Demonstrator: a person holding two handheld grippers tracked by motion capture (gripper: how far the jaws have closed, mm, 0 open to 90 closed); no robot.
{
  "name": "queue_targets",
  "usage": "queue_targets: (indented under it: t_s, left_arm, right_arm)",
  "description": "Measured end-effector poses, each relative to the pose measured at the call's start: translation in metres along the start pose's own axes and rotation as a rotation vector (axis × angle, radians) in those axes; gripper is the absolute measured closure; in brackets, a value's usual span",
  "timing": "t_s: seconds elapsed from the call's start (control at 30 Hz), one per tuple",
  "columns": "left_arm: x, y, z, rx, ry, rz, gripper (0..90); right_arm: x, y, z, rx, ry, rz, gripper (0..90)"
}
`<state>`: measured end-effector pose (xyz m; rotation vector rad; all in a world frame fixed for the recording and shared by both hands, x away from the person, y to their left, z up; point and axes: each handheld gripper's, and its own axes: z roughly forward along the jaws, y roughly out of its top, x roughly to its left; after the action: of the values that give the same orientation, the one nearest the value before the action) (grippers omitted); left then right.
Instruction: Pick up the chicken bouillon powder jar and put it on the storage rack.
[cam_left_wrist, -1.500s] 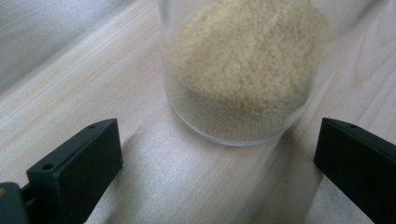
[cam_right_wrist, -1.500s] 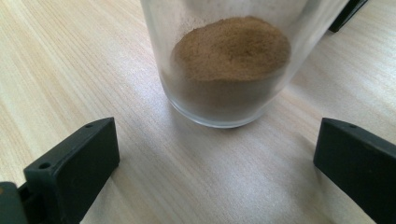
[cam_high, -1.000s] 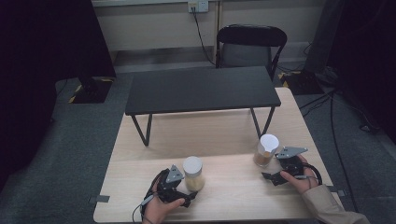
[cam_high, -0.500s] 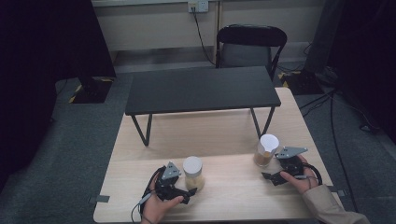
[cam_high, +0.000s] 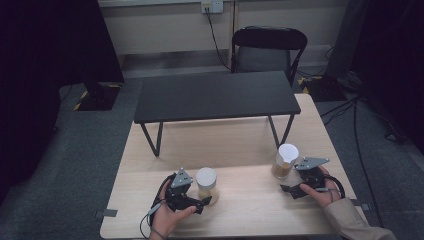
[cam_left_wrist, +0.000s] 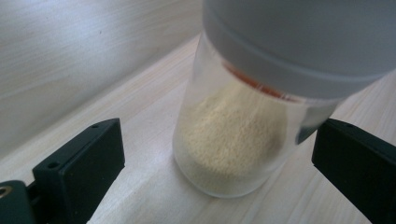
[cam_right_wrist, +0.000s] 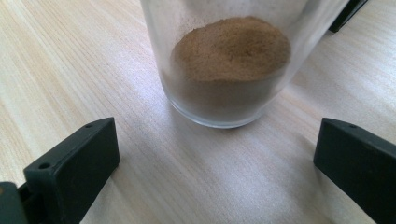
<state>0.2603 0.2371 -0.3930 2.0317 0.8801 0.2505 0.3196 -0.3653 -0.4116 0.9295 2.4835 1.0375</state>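
Wooden table (cam_high: 240, 145), two jars (cam_high: 206, 185), black bench (cam_high: 215, 95)

Two lidded jars, one (cam_high: 206, 184) and another (cam_high: 285, 161), are standing on the table (cam_high: 240, 145); two grippers, one (cam_high: 200, 202) and another (cam_high: 290, 190), are flanking them.

In the high view we see a dim room whose left side and upper right corner fall into near black, while the pale wooden table (cam_high: 240, 150) catches soft, even light from above. The low black table (cam_high: 215, 95) reflects almost nothing, and its legs throw only faint shadows. The picture is soft and slightly grainy.

In the left gripper view we see brighter light. The jar of pale powder (cam_left_wrist: 233, 140) is blurred, most at its grey lid (cam_left_wrist: 303, 37), and casts a soft shadow.

In the right gripper view the jar of brown powder (cam_right_wrist: 229, 70) lies in a diffuse shadow, its glass wall showing hazy glare.
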Motion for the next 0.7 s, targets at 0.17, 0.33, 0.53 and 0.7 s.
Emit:
queue_targets:
  t_s: [0.17, 0.33, 0.53, 0.7]
  left_arm:
    - [0.001, 0.005, -0.001, -0.019, -0.004, -0.003, 2.4]
    - [0.002, 0.007, -0.001, -0.028, -0.013, -0.004, 2.9]
    - [0.004, 0.010, 0.002, -0.030, -0.041, -0.004, 8.3]
    - [0.007, 0.012, 0.003, -0.039, -0.059, -0.008, 12.1]
  right_arm:
    - [0.000, 0.000, 0.000, 0.000, 0.000, 0.000, 0.0]
    - [0.000, 0.000, 0.000, 0.000, 0.000, 0.000, 0.0]
    - [0.000, 0.000, 0.000, 0.000, 0.000, 0.000, 0.0]
    - [0.000, 0.000, 0.000, 0.000, 0.000, 0.000, 0.0]
